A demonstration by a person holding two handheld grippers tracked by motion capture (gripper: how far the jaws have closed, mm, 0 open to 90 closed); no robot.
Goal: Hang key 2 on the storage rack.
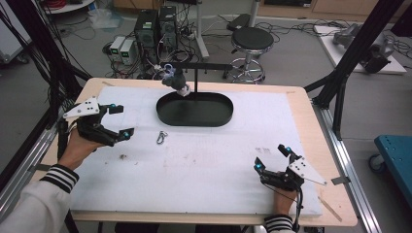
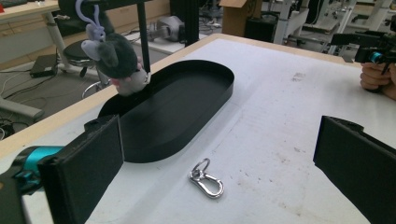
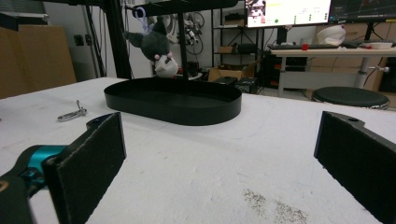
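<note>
High view: left gripper (image 1: 118, 120) sits at the table's left side w/ jaws wide apart, nothing between them. The metal clip (image 1: 161, 137) lies flat on the white mat (image 1: 204, 165), just right of that gripper & just in front of the black tray (image 1: 194, 109). A plush toy (image 1: 176, 81) hangs from the stand (image 1: 197, 77) over the tray's left end. Right gripper (image 1: 273, 158) is near the front right corner, jaws spread, empty, well apart from the clip.

Left gripper view: both black jaws stand far apart at the bottom corners; clip (image 2: 207, 178) lies on the mat between them, a bit ahead, not touching either. Tray (image 2: 177, 107) is just beyond it, plush toy (image 2: 116, 60) dangling above the tray's far-left rim. Right gripper (image 2: 378, 49) far off at upper right.

Right gripper view: jaws wide open, bare mat between. Clip (image 3: 72, 113) lies far left, left of the tray (image 3: 175, 106); plush toy (image 3: 156, 46) hangs above.
</note>
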